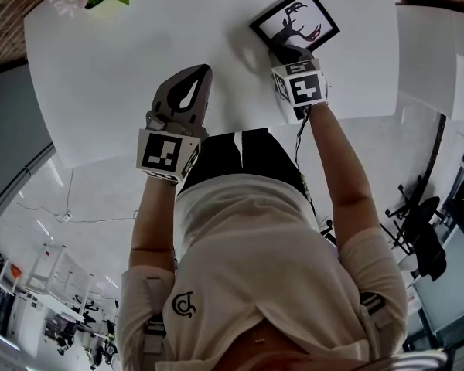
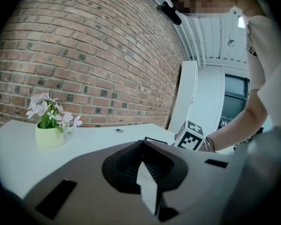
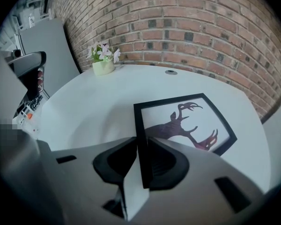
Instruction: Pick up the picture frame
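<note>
Picture frame with a deer silhouette lies toward the right edge of the tabletop. Only the right gripper view shows the right gripper clamped on its black left border. Left gripper hovers over the near edge, jaws clenched together, empty.

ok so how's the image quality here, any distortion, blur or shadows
Head view: fisheye bows the white table, the picture frame is sharp, soft shadow left of the right tool. Left gripper view: dark vignette corners, curved brick wall, potted flowers sharp. Right gripper view: same bowing, near frame edge slightly soft.
</note>
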The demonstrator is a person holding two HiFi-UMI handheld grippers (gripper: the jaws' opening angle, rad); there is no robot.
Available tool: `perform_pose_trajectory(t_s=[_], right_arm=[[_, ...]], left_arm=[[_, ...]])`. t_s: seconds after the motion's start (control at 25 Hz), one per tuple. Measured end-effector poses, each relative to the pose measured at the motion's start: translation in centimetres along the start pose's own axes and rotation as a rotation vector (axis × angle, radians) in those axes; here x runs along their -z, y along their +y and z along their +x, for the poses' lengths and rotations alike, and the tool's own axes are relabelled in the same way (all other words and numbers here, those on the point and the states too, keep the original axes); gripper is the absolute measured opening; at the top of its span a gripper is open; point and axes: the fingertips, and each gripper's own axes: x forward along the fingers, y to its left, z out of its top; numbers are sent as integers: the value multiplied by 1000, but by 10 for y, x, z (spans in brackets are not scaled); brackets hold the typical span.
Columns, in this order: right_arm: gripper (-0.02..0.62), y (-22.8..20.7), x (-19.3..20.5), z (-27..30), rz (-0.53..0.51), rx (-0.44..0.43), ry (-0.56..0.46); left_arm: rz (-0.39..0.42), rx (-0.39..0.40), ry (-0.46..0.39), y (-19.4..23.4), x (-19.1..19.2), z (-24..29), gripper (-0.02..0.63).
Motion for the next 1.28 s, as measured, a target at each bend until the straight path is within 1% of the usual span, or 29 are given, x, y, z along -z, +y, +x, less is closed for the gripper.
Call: perform_pose_trajectory(t_s=[0.24,0.52,0.88,1.28], right_arm=[[81,9,15,-5,-26,-20,7],[79,25,35,-12,-118,-61,5],[78,47,71,-31,-211,-134,6],[78,69,103,-51,-262,-201,-21]], left_arm=[[-2,-26,-10,-15,6,-7,12],[-5,-42,-5,-43,24,-14,12],[-41,-64,3,-75,44,-30,12],[-53,-72,13,-100,61,-47,12]])
